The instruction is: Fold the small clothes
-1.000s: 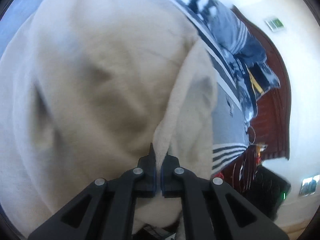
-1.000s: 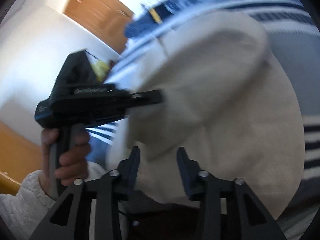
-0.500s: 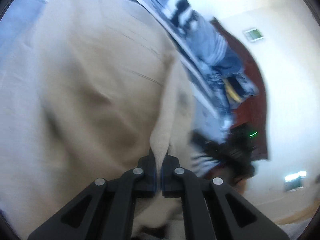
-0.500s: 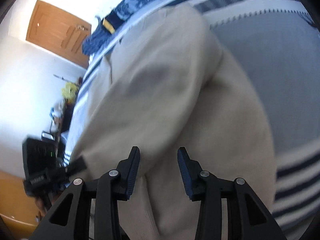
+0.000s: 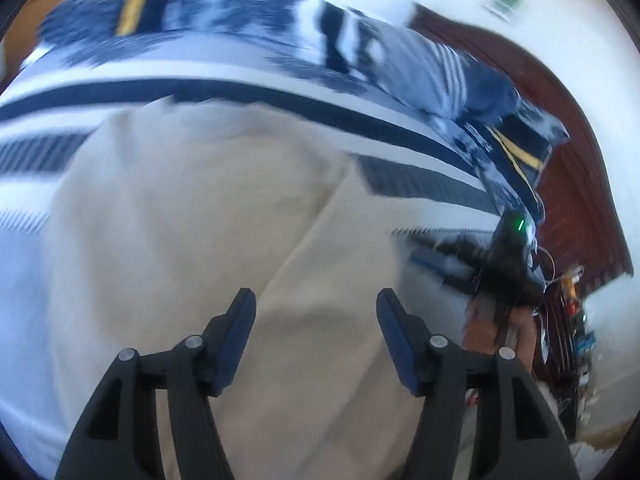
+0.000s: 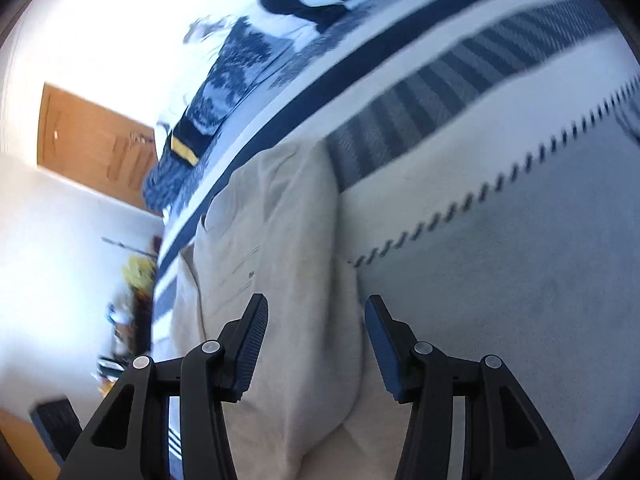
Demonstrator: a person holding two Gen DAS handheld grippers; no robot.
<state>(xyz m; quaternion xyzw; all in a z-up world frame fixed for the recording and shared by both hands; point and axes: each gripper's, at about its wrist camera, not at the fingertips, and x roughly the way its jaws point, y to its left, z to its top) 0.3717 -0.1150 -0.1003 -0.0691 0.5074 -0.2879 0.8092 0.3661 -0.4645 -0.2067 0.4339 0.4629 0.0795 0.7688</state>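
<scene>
Where a second ago it pinched a cream fold tight, the left gripper [image 5: 316,336] has just sprung its jaws apart and pulled up off the cloth. From its own view nothing sits between the pads now: the cream garment [image 5: 192,240] lies flat below and ahead of the open jaws, spread on the striped bedcover [image 5: 248,60], with a diagonal fold edge running off ahead of the jaws. To the right of the jaws the person's other hand [image 5: 500,320] grips its handle, blurred.

From the right wrist view, the right gripper [image 6: 316,340] has also just been widening its jaws, and they stand released with nothing pinched. The garment [image 6: 276,240] lies ahead and below them, its doubled edge running along the right side, bare bedcover [image 6: 500,220] beyond.

I'd judge this fold laid and let go; both tools are free for the next fold.
</scene>
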